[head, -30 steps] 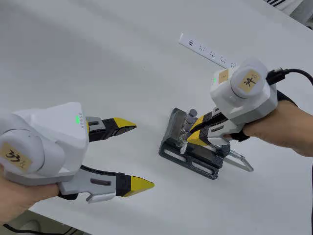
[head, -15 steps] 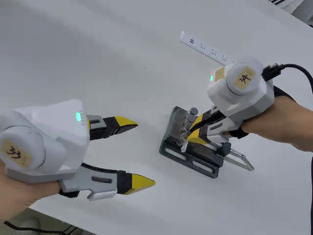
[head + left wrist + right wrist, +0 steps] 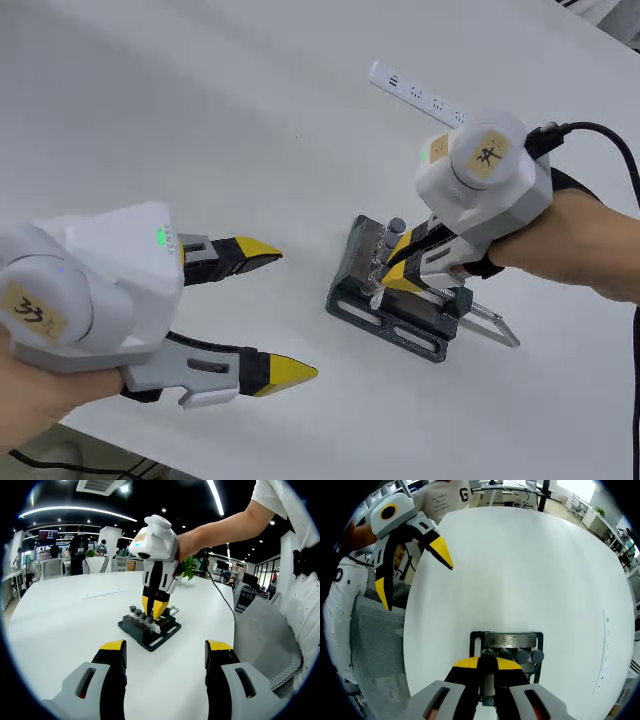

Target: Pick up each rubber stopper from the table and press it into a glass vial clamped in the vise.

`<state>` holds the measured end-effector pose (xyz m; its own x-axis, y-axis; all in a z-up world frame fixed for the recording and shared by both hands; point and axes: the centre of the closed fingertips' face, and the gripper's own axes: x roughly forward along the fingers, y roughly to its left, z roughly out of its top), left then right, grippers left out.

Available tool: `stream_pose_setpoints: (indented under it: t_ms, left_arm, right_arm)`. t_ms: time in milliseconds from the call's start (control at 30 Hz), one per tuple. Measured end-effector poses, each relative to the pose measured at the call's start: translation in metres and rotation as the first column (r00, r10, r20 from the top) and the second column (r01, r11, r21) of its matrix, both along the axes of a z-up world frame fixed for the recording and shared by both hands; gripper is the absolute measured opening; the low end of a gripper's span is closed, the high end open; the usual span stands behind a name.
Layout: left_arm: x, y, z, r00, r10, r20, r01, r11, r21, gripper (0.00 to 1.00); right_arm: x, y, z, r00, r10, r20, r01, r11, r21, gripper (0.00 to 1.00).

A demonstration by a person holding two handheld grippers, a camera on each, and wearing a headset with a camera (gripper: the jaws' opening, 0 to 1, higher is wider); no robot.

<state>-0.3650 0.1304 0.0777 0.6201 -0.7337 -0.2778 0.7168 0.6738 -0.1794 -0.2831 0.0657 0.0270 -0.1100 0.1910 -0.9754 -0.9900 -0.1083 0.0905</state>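
Table (image 3: 520,555) white, round; vise (image 3: 385,320) on it; office (image 3: 60,535) beyond.

Bare table (image 3: 300,170) lay open ahead of the left gripper's (image 3: 297,315) fingertips, until the vise (image 3: 352,305) and the right gripper (image 3: 391,263) above it blocked the way.

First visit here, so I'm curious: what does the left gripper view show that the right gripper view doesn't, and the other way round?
Left gripper view: people at desks, ceiling lights and the arm holding the right gripper. Right gripper view: a dark cylinder pinched in the right gripper's shut jaws, plus the open left gripper seen from the front. Shared: the vise, its grey-capped vials and the white table.
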Motion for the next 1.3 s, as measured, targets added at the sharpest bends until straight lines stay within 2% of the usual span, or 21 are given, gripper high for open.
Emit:
stream_pose_setpoints:
  t_ms: [233,467,1000,1300]
  left_arm:
    - [0.003,0.001,0.0,1.0,0.003,-0.002,-0.003,1.0,-0.003,0.62]
    - [0.005,-0.005,0.002,1.0,-0.014,0.002,0.014,1.0,0.001,0.62]
    - [0.006,-0.006,0.003,1.0,-0.022,0.003,0.022,1.0,-0.001,0.61]
    - [0.004,-0.005,0.002,1.0,-0.022,0.001,0.022,1.0,0.0,0.61]
  right_arm:
    - [0.001,0.0,-0.002,1.0,-0.012,0.001,0.012,1.0,-0.021,0.04]
    - [0.001,-0.001,-0.001,1.0,0.015,0.005,-0.015,1.0,-0.012,0.06]
    - [0.001,0.0,0.001,1.0,-0.005,0.003,0.004,1.0,0.021,0.09]
    - [0.002,0.003,0.012,1.0,-0.018,0.016,0.017,0.998,0.059,0.08]
